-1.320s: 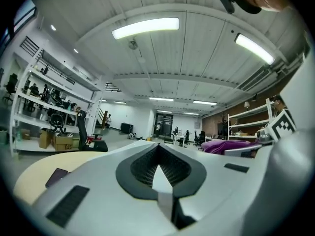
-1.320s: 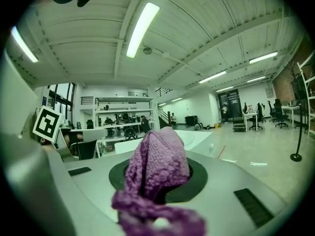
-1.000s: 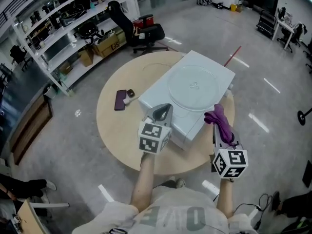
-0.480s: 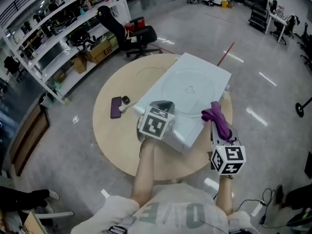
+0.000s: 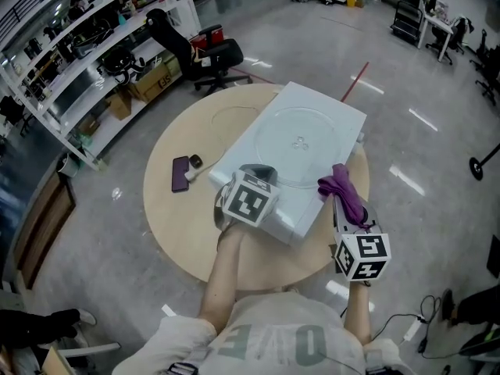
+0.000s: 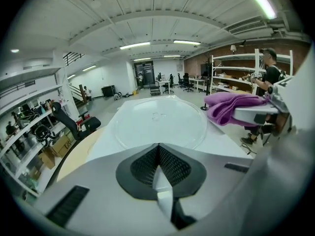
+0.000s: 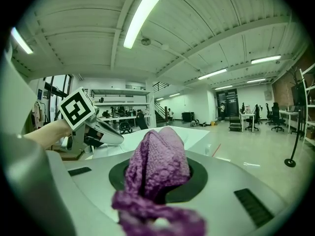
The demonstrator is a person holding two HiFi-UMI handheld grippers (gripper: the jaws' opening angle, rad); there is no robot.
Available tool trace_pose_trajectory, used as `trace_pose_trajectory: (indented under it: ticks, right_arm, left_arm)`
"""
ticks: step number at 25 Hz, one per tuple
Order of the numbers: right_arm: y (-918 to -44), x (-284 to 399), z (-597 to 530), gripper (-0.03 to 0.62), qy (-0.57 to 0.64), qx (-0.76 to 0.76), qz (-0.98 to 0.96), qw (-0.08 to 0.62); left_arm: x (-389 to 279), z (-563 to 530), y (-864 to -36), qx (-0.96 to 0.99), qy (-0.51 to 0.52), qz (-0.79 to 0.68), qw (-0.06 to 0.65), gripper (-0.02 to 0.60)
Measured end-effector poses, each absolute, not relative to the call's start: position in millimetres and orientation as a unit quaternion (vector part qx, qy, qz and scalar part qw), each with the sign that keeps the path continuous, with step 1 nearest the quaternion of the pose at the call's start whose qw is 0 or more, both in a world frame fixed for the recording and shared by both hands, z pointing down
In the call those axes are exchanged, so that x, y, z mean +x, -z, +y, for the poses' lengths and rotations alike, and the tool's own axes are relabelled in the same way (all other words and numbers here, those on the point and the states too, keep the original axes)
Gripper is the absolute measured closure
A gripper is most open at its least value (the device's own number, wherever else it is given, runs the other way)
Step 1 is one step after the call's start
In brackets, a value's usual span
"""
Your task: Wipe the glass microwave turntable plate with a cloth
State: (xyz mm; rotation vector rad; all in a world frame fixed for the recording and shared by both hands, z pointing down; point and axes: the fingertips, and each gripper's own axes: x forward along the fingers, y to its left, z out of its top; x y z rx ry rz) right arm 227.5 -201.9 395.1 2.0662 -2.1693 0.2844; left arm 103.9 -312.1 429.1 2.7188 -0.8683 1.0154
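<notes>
Our right claw (image 5: 339, 203) clenches the purple cloth (image 5: 346, 188) just beside the glass turntable plate (image 5: 301, 143), which lies atop a white appliance (image 5: 275, 216). Our left claw (image 6: 158, 167) is clenched and empty. Wiping hasn't begun; next, we judge, the cloth must press onto the glass.

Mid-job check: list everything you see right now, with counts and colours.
glass plate: 1, clear, on the white box
white box: 1, white, on the round table
round table: 1, beige, centre
cloth: 1, purple, in the right claw
phone: 1, dark purple, on the table, left of the box
office chair: 1, black, beyond the table
left claw: 1, grey, shut, empty
right claw: 1, grey, shut on the cloth
</notes>
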Motion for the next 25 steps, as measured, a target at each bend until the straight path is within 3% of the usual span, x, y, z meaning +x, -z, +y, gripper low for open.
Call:
trace_pose_trajectory:
  ticks: [5,25]
  right_arm:
    - [-396.1,225.6,-200.6,0.546,-0.095,0.684,-0.719,0.073]
    - [-380.8,172.1,-185.1,0.546,-0.064,0.625,-0.771,0.102]
  left_arm:
    - [97.4,-306.8,-429.5,0.894,-0.352,-0.271,0.058,0.578]
    - [56.1,-253.0,-422.0,0.918,-0.222,-0.32,0.075,0.578]
